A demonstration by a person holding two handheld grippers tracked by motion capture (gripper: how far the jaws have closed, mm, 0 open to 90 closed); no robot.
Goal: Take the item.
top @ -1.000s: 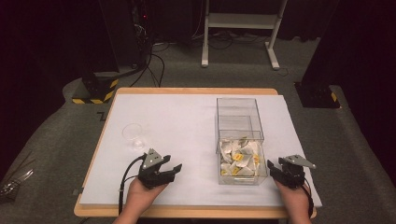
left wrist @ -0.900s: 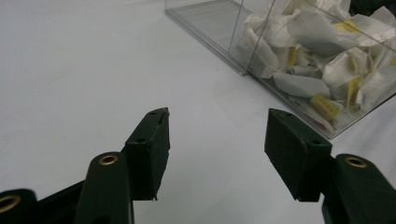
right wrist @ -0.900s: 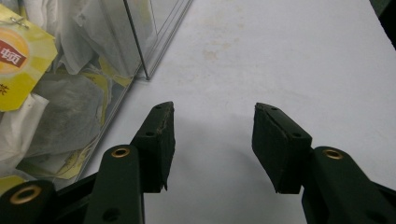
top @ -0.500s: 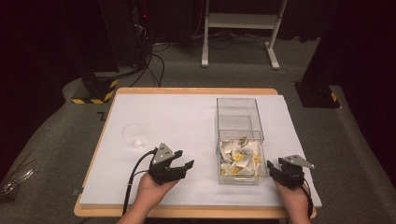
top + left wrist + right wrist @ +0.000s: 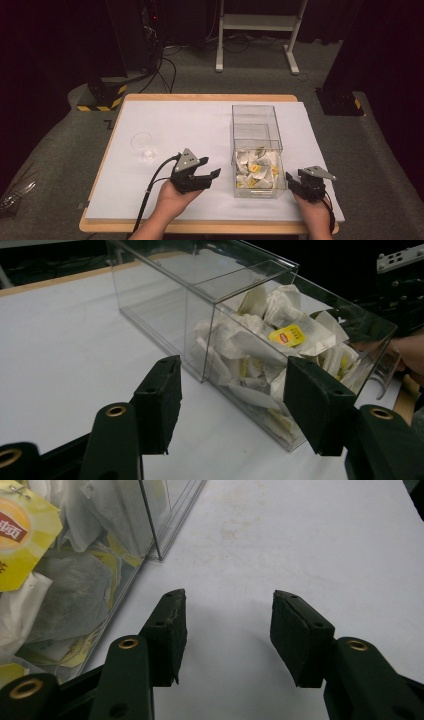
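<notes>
A clear plastic box (image 5: 256,120) stands on the white table, its near half filled with tea bags (image 5: 256,170) with yellow tags. My left gripper (image 5: 212,176) hovers open just left of the box's near end, jaws empty. In the left gripper view the box (image 5: 210,280) and its tea bags (image 5: 280,340) lie close ahead of the open left gripper (image 5: 232,405). My right gripper (image 5: 289,181) sits open on the table at the box's right near corner. The right gripper view shows the right gripper (image 5: 227,630) over bare table, the tea bags (image 5: 60,590) at its left.
A small clear cup (image 5: 142,146) stands on the table's left side. The white table sheet (image 5: 185,120) has bare room behind and between the cup and box. Beyond the table are a white stand's legs (image 5: 260,30) and dark equipment with cables (image 5: 150,55).
My left gripper has moved right and slightly forward toward the box's near end. The right gripper has stayed put.
</notes>
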